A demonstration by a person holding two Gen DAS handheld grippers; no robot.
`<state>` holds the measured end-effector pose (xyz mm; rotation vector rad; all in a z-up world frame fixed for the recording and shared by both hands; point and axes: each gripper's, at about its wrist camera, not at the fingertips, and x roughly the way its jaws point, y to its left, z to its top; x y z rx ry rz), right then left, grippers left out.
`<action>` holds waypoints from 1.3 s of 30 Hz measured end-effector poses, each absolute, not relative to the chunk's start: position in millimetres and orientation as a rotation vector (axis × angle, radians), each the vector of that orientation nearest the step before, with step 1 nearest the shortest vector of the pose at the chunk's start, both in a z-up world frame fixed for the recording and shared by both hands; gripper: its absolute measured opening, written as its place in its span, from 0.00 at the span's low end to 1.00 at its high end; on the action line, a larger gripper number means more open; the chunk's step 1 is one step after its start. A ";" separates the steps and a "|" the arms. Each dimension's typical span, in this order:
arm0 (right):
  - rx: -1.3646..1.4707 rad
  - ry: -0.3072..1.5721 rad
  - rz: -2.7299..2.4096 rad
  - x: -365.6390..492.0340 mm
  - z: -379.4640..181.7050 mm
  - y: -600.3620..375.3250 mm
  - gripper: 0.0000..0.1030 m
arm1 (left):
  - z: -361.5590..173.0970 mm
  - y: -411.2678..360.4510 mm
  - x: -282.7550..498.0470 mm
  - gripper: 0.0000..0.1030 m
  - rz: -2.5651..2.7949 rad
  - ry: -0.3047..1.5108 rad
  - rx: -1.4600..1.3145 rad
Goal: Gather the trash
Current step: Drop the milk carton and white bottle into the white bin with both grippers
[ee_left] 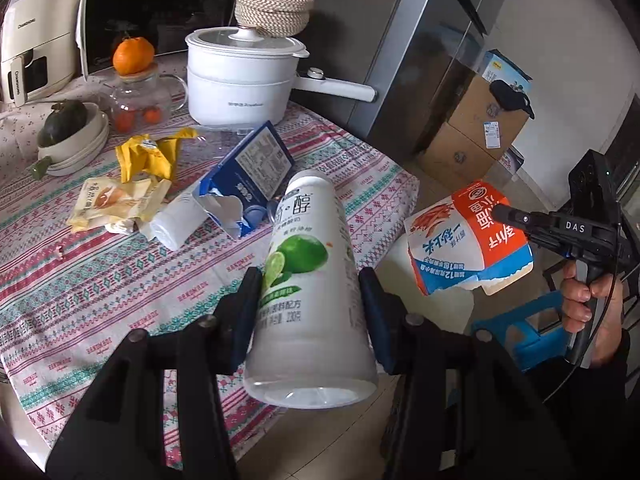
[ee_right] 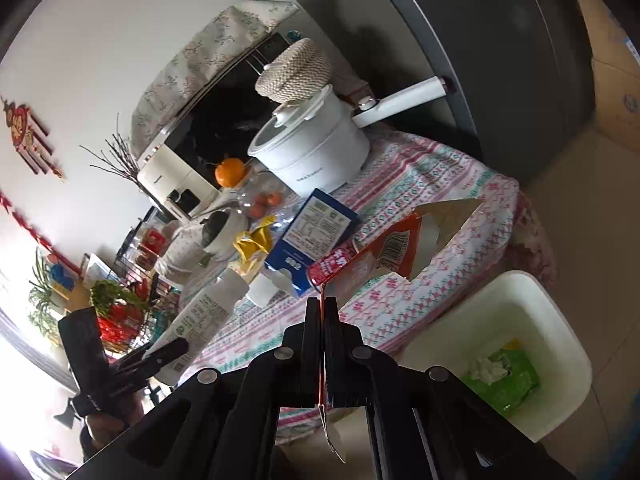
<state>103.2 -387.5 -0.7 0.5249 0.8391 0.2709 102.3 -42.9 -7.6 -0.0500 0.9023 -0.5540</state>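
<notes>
My left gripper (ee_left: 310, 284) is shut on a white drink bottle with a lime label (ee_left: 310, 264), held above the table's front edge; the bottle also shows in the right wrist view (ee_right: 200, 320). My right gripper (ee_right: 323, 308) is shut on a flattened orange, white and blue milk carton (ee_right: 384, 256), held off the table's right side (ee_left: 468, 240). A white bin (ee_right: 560, 320) with green packaging and a tissue inside stands on the floor below the carton. On the table lie a torn blue carton (ee_left: 248, 176), a yellow wrapper (ee_left: 148, 156), a pale snack wrapper (ee_left: 112, 204) and a white roll (ee_left: 176, 220).
A patterned cloth covers the table (ee_left: 80, 288). At its back stand a white pot (ee_left: 244, 80), a glass teapot with an orange on top (ee_left: 134, 92), a bowl with a dark squash (ee_left: 76, 136) and an oven. Cardboard boxes (ee_left: 480, 128) and a grey fridge stand right.
</notes>
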 end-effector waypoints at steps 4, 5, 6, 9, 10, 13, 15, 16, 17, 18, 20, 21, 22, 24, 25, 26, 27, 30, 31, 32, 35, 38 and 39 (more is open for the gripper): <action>0.495 0.930 0.157 96.8 -30.4 -414.4 0.02 | -17.3 -84.7 95.8 0.49 -0.622 0.927 0.004; 0.497 0.958 0.136 96.3 -39.4 -420.8 0.02 | -20.5 -93.7 94.3 0.49 -0.637 0.933 0.017; 0.500 0.986 0.117 96.0 -48.3 -426.7 0.02 | -23.5 -102.0 91.7 0.49 -0.651 0.940 0.029; 0.491 1.059 0.054 95.2 -72.9 -440.3 0.02 | -33.2 -127.4 85.3 0.49 -0.689 0.959 0.071; 0.492 1.080 0.037 95.2 -79.9 -443.9 0.02 | -36.7 -135.3 82.7 0.49 -0.700 0.965 0.084; 0.504 1.133 -0.004 95.0 -100.0 -455.5 0.03 | -47.0 -154.6 77.9 0.49 -0.729 0.983 0.119; 0.524 1.159 -0.015 95.7 -110.1 -460.5 0.03 | -53.3 -165.1 74.6 0.49 -0.745 0.993 0.141; 0.530 1.170 -0.017 96.1 -113.9 -460.9 0.03 | -56.8 -170.3 72.2 0.49 -0.752 0.997 0.151; 0.527 1.179 -0.022 97.0 -117.3 -461.0 0.03 | -59.9 -174.4 71.4 0.49 -0.758 1.001 0.160; 0.515 1.187 -0.029 97.5 -120.1 -460.4 0.03 | -63.1 -179.0 70.6 0.49 -0.764 1.006 0.169; 0.499 1.205 -0.043 97.8 -125.1 -459.5 0.03 | -69.3 -187.6 69.8 0.49 -0.772 1.015 0.184; 0.501 1.216 -0.039 97.9 -127.1 -459.2 0.04 | -72.3 -191.8 70.1 0.49 -0.775 1.021 0.188; 0.508 1.223 -0.035 97.4 -128.2 -459.1 0.06 | -75.1 -195.7 70.9 0.49 -0.779 1.028 0.192; 0.530 1.223 -0.035 96.2 -127.5 -460.9 0.10 | -79.9 -202.1 71.7 0.49 -0.783 1.033 0.196; 0.536 1.216 -0.040 94.9 -126.0 -462.8 0.13 | -82.1 -206.2 72.3 0.49 -0.786 1.034 0.202; 0.536 1.206 -0.047 93.0 -123.6 -464.9 0.15 | -84.1 -209.3 72.6 0.49 -0.787 1.032 0.208; 0.536 1.197 -0.053 91.5 -121.4 -467.3 0.18 | -86.1 -212.8 73.2 0.49 -0.788 1.031 0.211; 0.562 1.176 -0.063 87.3 -115.5 -474.4 0.21 | -93.0 -220.5 75.2 0.49 -0.793 1.030 0.221; 0.571 1.169 -0.067 85.0 -113.7 -477.1 0.23 | -95.9 -224.1 77.2 0.49 -0.794 1.030 0.226; 0.577 1.163 -0.073 82.4 -112.0 -480.0 0.25 | -98.1 -226.6 77.6 0.49 -0.794 1.030 0.231; 0.566 1.140 -0.104 75.2 -105.8 -486.9 0.34 | -105.1 -233.1 81.1 0.50 -0.791 1.032 0.239; 0.563 1.123 -0.126 70.7 -101.8 -493.9 0.37 | -110.9 -240.0 83.0 0.50 -0.788 1.029 0.245; 0.565 1.120 -0.131 69.8 -101.1 -495.8 0.39 | -112.4 -242.2 83.6 0.50 -0.788 1.030 0.245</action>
